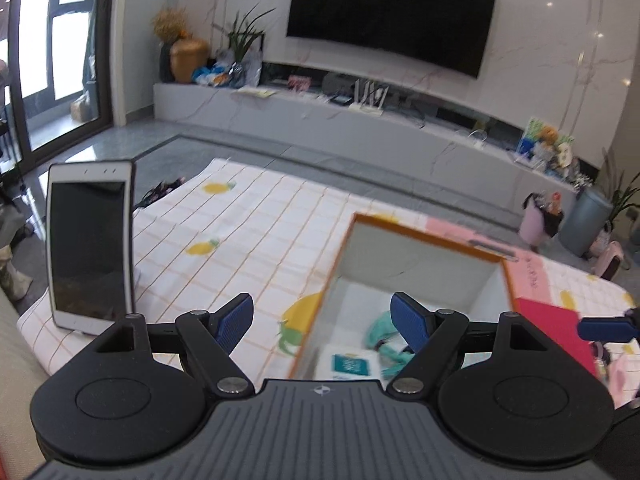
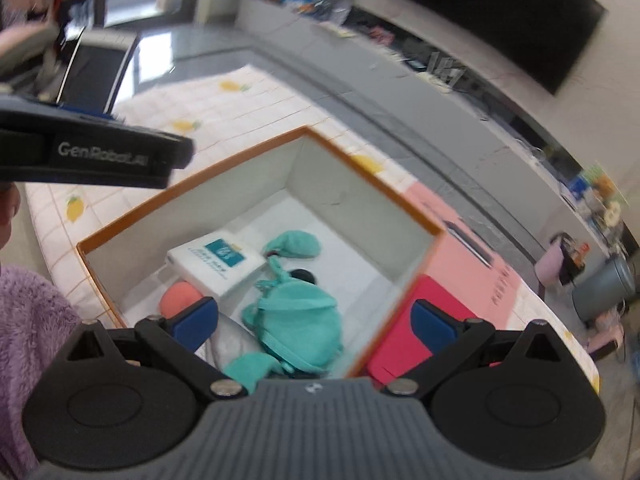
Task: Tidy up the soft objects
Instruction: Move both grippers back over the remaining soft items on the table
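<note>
One orange-rimmed box (image 2: pixel 256 152) stands on the checked fruit-print cloth (image 1: pixel 248 216), near its right edge. Inside lie one teal plush toy (image 2: pixel 298 320), one white tissue pack (image 2: pixel 216 260), one coral ball (image 2: pixel 178 298) and a silvery grey item (image 2: pixel 232 344). The left gripper (image 1: pixel 322 322) and the right gripper (image 2: pixel 314 322) both hang above the box, jaws spread and empty. One phone (image 1: pixel 90 244) stands at the cloth's left edge. One television (image 1: pixel 392 16) hangs on the marble wall.

place: home living room | signs: wall television (image 1: pixel 394 16) (dark), media console (image 1: pixel 360 120)
</note>
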